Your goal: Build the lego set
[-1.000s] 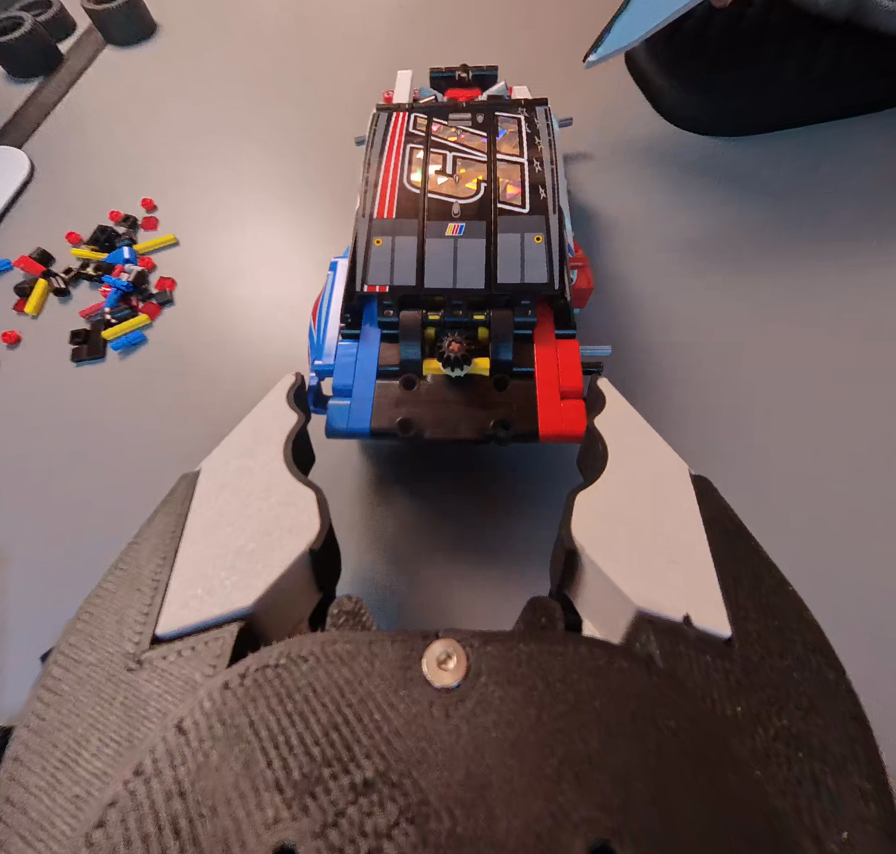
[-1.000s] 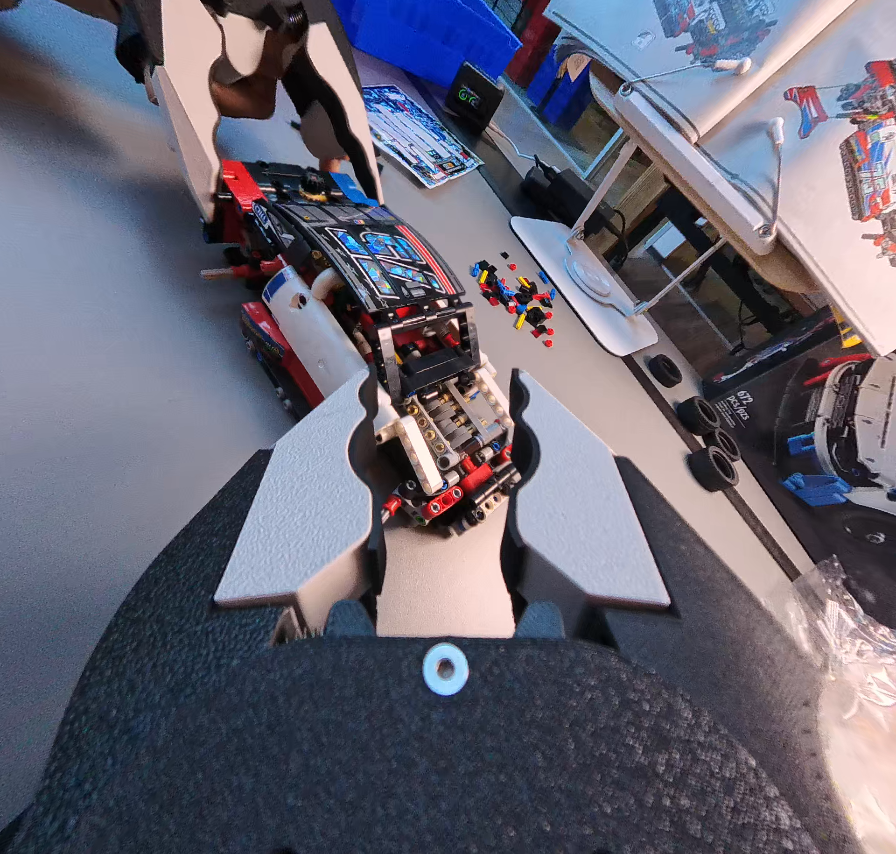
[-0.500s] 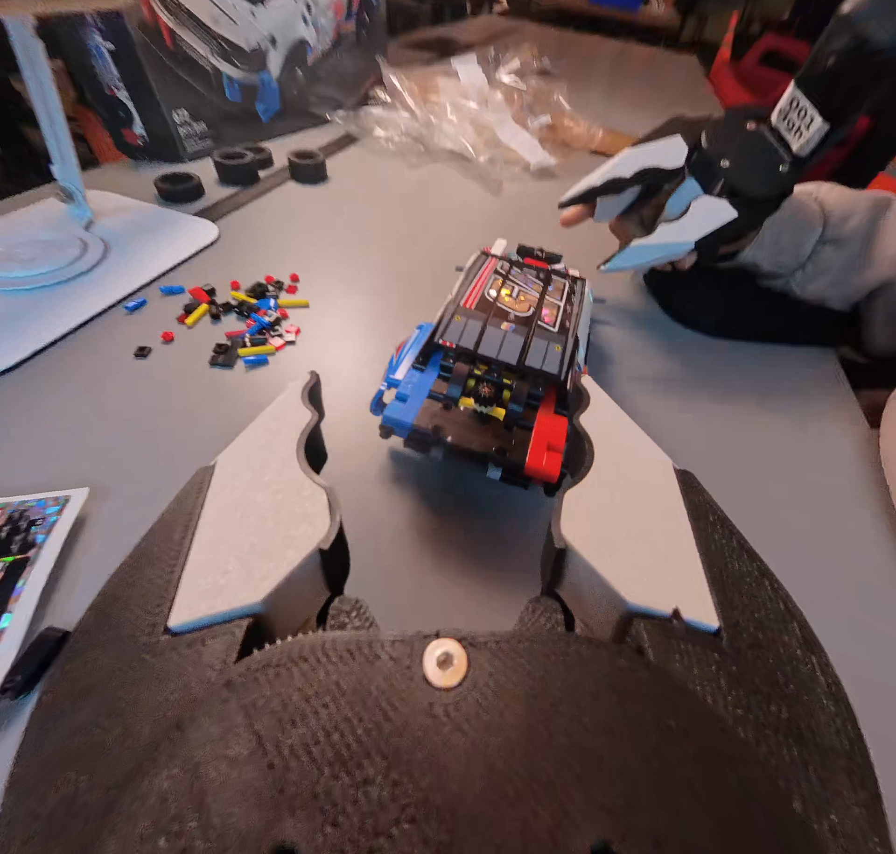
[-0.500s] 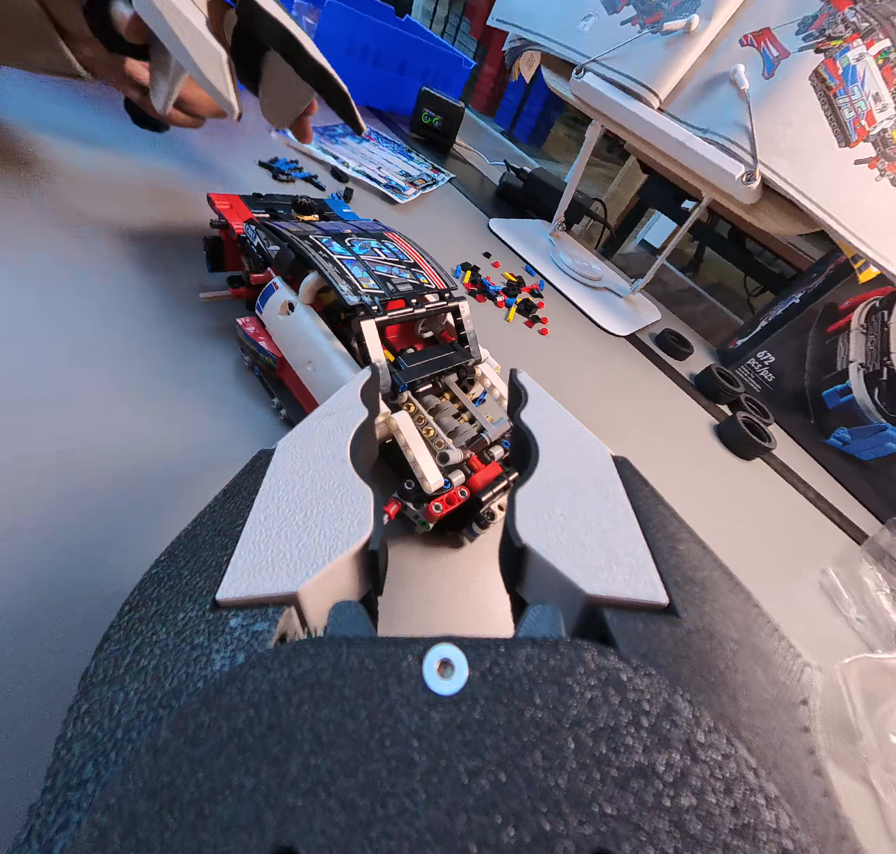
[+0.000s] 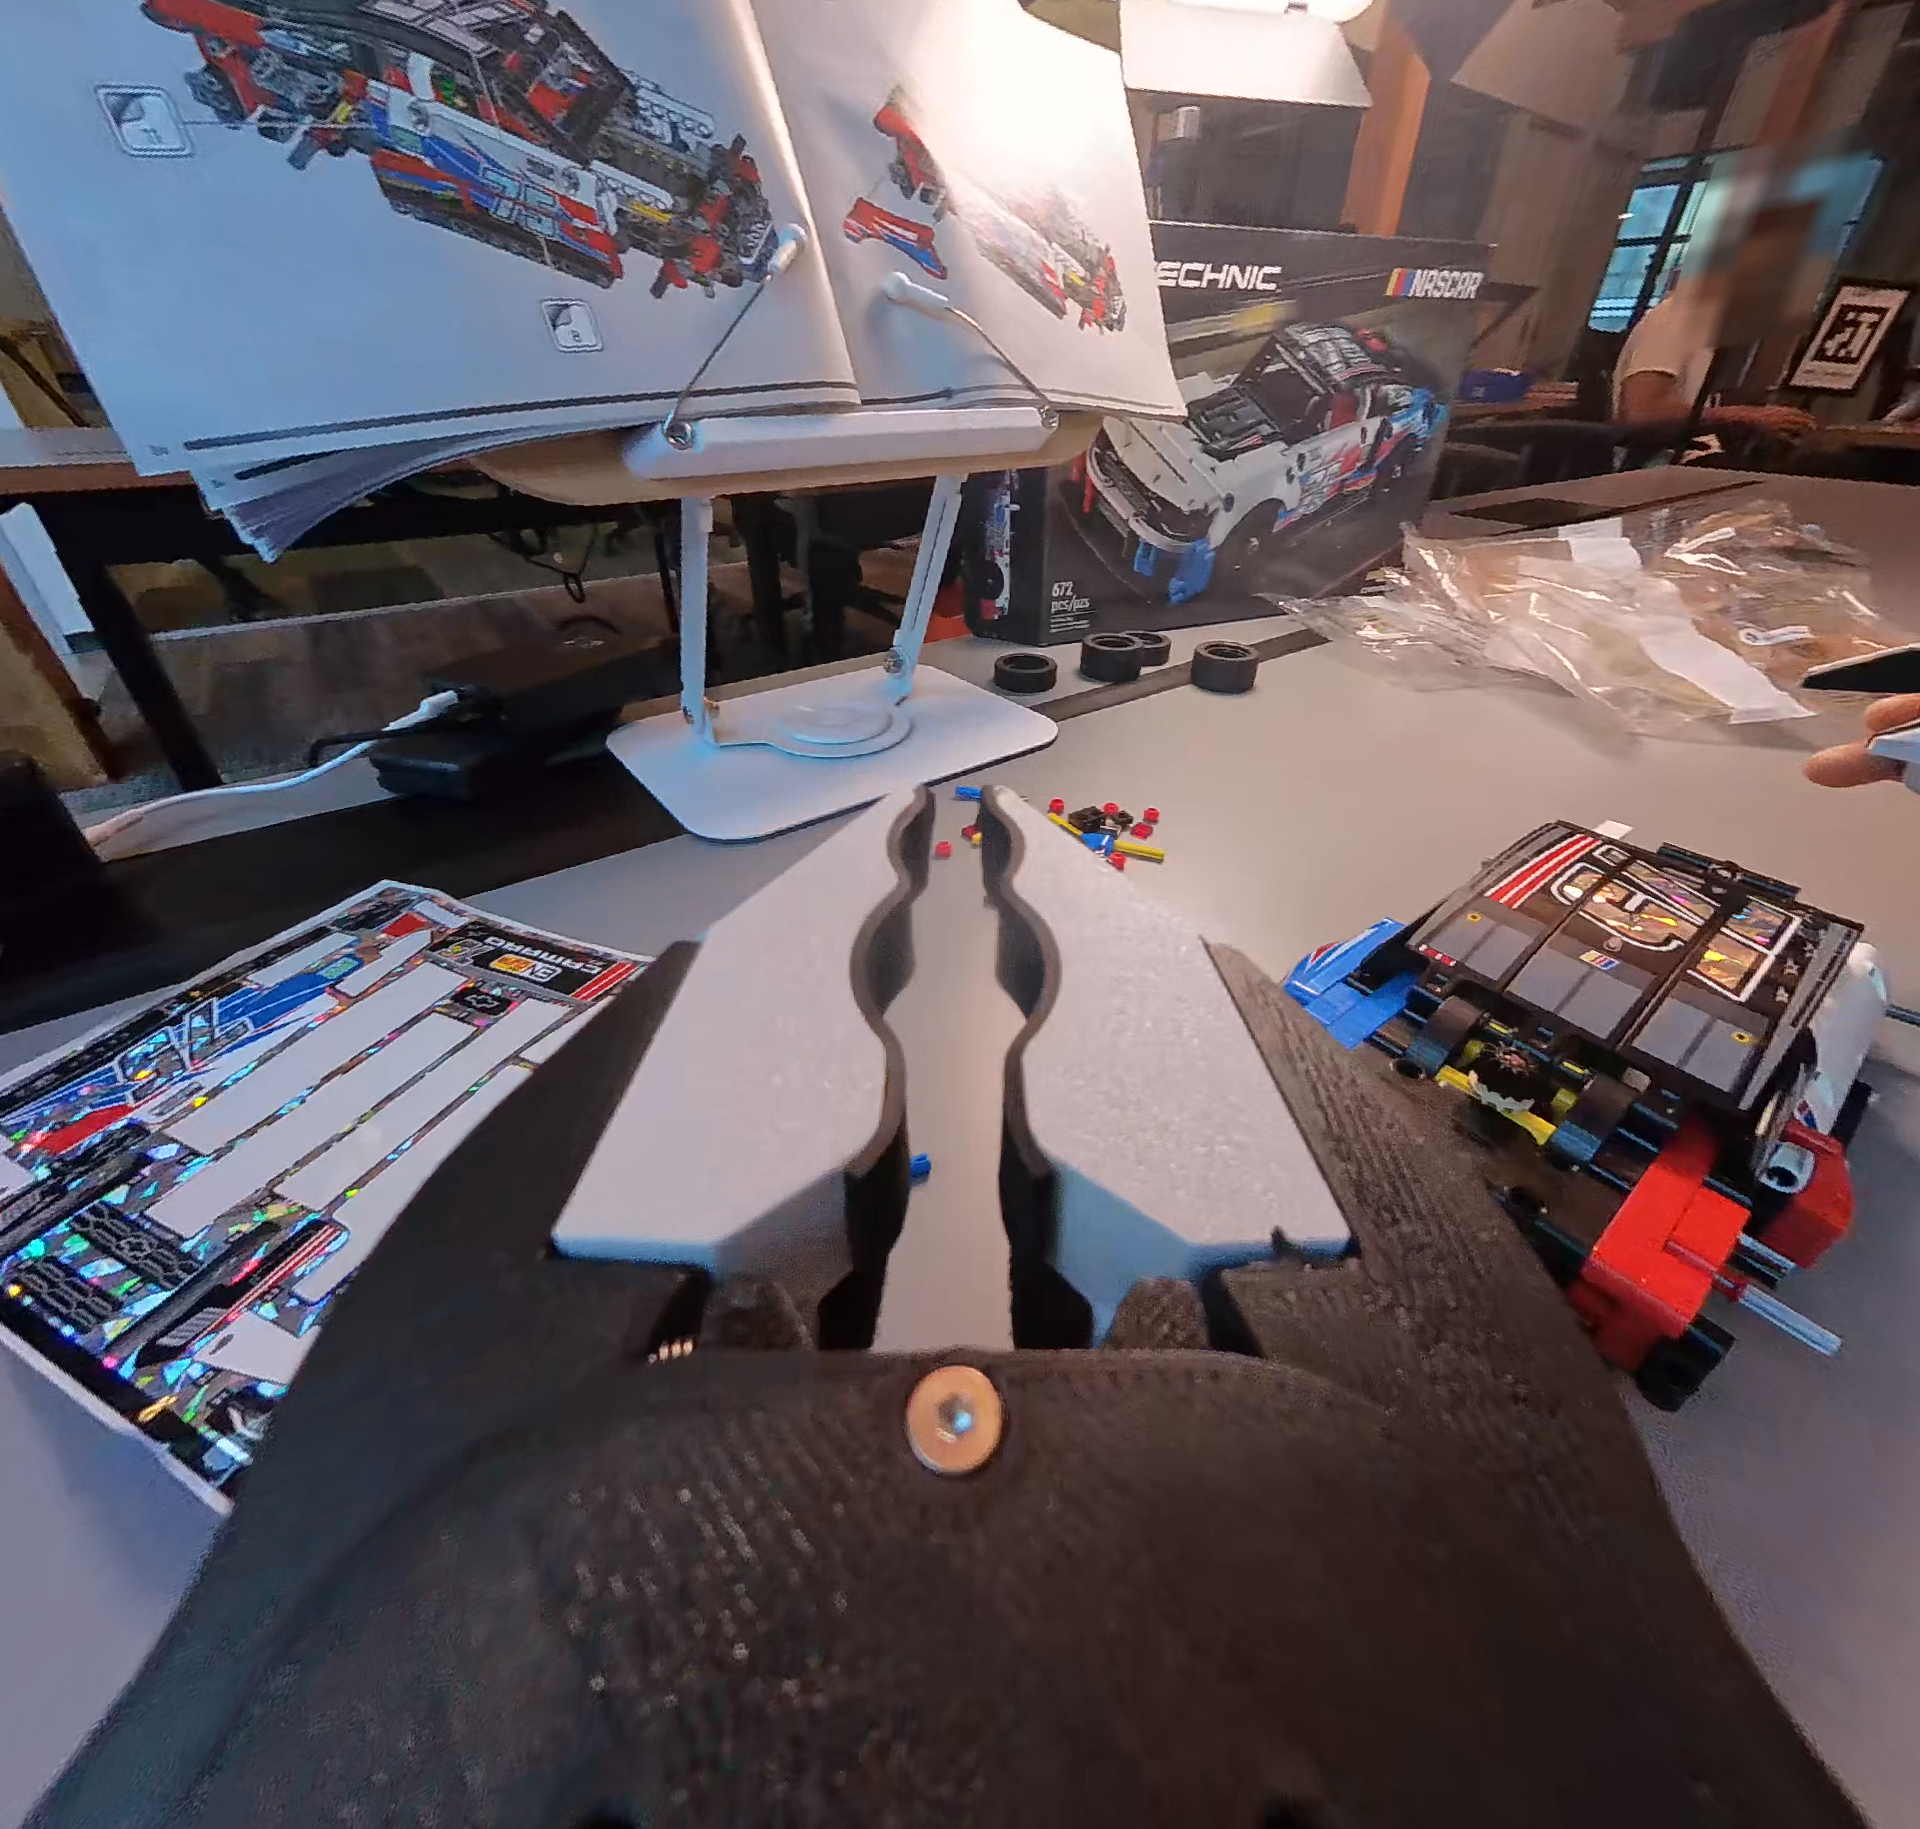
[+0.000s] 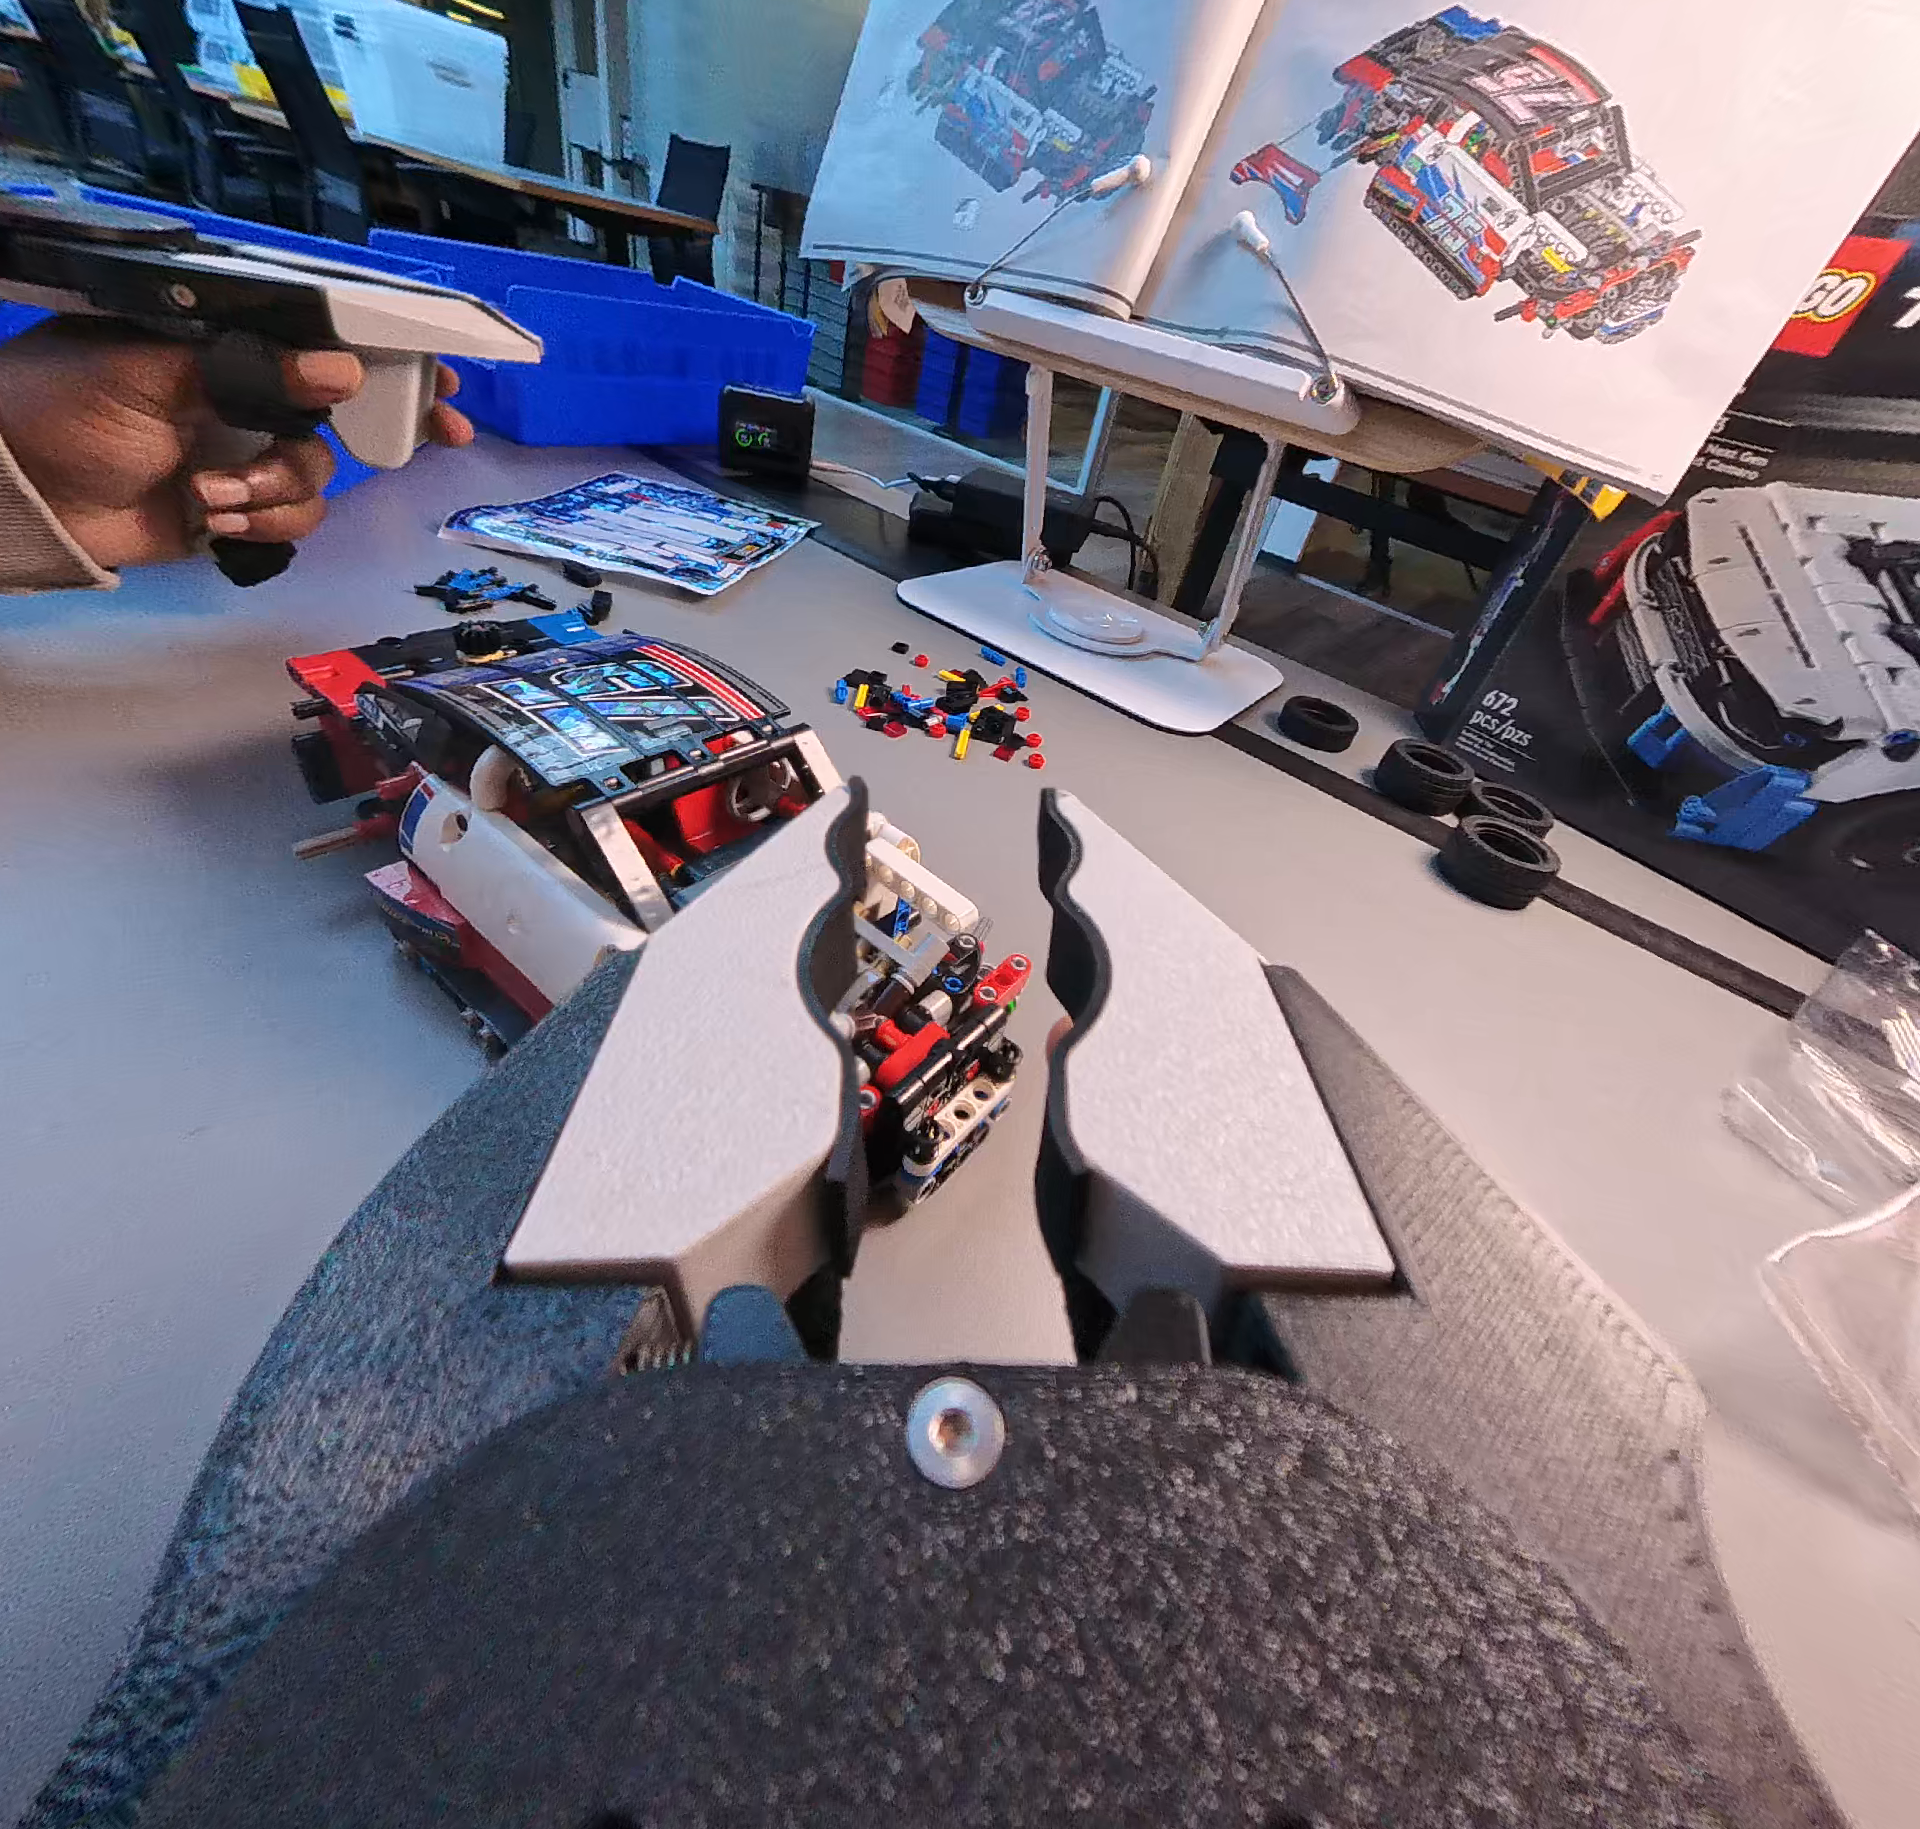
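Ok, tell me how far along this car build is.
Done: the car body with its stickered roof is assembled. In hand: nothing gripped; the right tool is open around the car's bare front, the left tool shut, empty. Left: tyres unfitted, loose pieces unused.

left gripper (image 5: pixel 940 823): grey wavy-edged fingers, black textured body, silver screw | right gripper (image 6: pixel 951 813): same build | beige sleeve (image 6: pixel 42 532) noted

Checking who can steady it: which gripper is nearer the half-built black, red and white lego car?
Right. The right gripper straddles the half-built lego car at its open front end; the left gripper is off beside its rear, aimed at the stand.
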